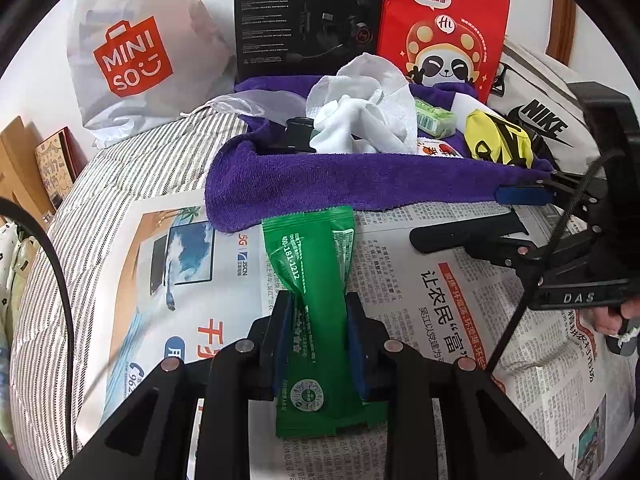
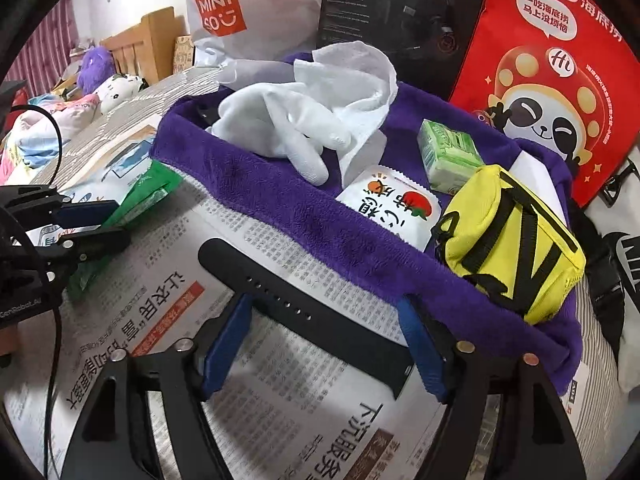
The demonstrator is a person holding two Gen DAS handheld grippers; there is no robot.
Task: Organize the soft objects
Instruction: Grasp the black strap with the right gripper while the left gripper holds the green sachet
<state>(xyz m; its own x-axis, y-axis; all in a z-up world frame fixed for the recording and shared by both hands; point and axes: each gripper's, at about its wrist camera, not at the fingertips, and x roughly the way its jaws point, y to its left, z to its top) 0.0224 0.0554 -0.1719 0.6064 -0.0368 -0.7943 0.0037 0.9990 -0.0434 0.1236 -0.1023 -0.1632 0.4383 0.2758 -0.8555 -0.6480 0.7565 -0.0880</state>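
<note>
My left gripper (image 1: 318,340) is shut on a green sachet (image 1: 312,304) and holds it just above the newspaper, in front of the purple towel (image 1: 360,184). The towel forms a nest holding a white glove and tissue (image 2: 304,120), a green tissue pack (image 2: 448,156), a white snack packet (image 2: 390,204) and a yellow pouch (image 2: 512,236). My right gripper (image 2: 320,344) is open, its fingers straddling a black watch strap (image 2: 288,304) on the newspaper, right fingertip (image 2: 416,332) against the towel's edge. The left gripper (image 2: 92,220) with the green sachet (image 2: 136,196) shows at left.
A newspaper (image 1: 460,300) covers a striped bed cover (image 1: 92,208). Behind the towel stand a Miniso bag (image 1: 132,52), a black headset box (image 1: 308,16), a red panda bag (image 1: 444,28) and a white Nike bag (image 1: 544,120). Plush toys (image 2: 104,80) lie far left.
</note>
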